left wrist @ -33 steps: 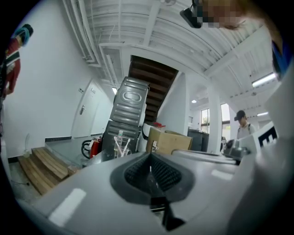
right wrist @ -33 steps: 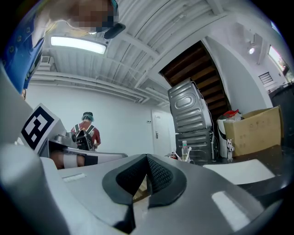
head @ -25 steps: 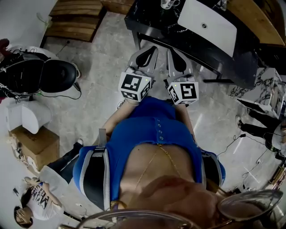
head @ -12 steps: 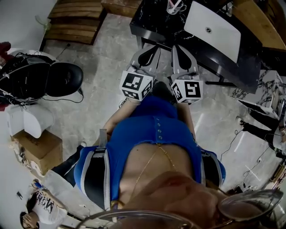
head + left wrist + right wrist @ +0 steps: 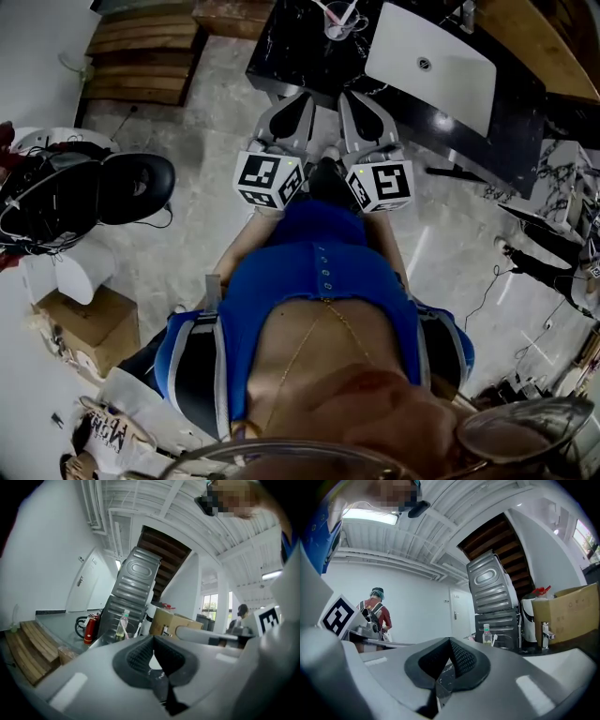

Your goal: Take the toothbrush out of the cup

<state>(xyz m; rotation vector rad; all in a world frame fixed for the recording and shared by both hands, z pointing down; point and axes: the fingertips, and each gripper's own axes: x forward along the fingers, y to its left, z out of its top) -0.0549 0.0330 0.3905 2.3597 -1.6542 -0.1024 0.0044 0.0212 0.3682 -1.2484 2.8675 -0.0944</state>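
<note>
Clear cup (image 5: 337, 22) shifted left; left gripper (image 5: 302, 99), right gripper (image 5: 355, 97) closed.

Blue buttoned top (image 5: 323, 272), thin gold necklace (image 5: 317, 339), grey left claw (image 5: 298, 105), grey right claw (image 5: 361, 105), black-and-white marker cubes (image 5: 267, 180)

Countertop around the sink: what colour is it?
The countertop is black with pale veining; the head view shows it best.

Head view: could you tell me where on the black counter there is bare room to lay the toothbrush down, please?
The counter is bare between the cup and its left and front edges, the roomiest patch. Only a narrow strip is free between the cup and the sink, and the sink fills the middle.
</note>
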